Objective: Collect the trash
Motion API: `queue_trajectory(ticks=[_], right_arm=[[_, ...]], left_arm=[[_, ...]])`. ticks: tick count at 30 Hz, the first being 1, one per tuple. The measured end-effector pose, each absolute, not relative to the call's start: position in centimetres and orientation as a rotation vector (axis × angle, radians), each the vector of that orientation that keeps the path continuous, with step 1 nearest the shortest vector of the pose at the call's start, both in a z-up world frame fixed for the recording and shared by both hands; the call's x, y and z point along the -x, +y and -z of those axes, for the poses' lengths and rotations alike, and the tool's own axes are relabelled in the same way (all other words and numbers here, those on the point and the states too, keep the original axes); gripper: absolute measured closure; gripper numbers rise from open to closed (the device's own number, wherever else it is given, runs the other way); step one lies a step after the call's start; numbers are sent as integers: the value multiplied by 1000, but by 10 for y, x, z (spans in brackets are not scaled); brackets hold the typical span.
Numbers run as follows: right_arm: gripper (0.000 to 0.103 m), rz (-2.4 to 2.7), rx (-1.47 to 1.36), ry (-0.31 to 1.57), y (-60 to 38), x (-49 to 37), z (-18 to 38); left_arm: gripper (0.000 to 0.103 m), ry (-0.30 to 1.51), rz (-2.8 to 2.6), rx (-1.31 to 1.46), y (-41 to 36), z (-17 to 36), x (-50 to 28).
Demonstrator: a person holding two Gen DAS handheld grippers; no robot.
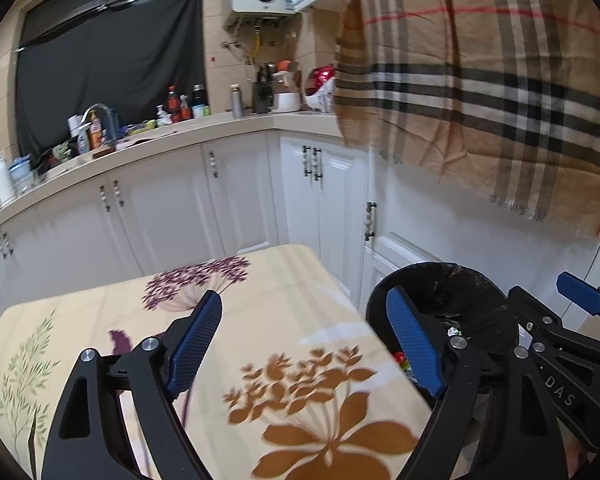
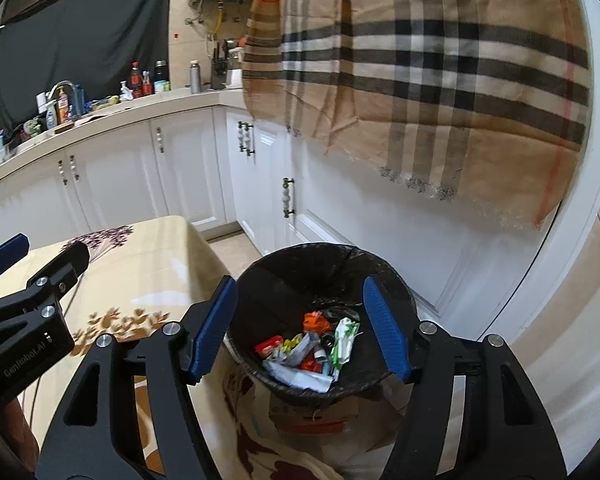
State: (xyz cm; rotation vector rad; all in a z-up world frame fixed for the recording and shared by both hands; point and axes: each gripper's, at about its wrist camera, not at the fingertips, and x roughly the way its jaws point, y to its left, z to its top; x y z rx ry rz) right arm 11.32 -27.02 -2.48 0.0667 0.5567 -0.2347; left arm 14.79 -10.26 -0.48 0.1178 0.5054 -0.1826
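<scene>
The round black-lined bin [image 2: 324, 320], its near rim hidden by the floral-cloth surface [image 2: 156, 264], held crumpled wrappers [image 2: 312, 352] at six o'clock. Left claw [image 1: 306, 344] and right claw [image 2: 300, 328] gaped empty.

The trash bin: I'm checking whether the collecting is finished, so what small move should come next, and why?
Probably swing both grippers back over the table to look for leftovers. The left gripper and right gripper are both open with nothing between the pads, wrappers already lie in the trash bin, and the tablecloth that shows is bare, though part of the table is out of view.
</scene>
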Motion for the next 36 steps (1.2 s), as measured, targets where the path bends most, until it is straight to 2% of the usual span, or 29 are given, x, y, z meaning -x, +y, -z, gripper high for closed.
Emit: queue_trajectory(ticks=[7,36], right_arm=[[34,206,-49,550,-251,-92,19],[34,197,-28,528,-233,-70,10]], left_arm=[[20,498,150,-101,-76,1,-125],[20,473,137,-67,-49,-8,-97]])
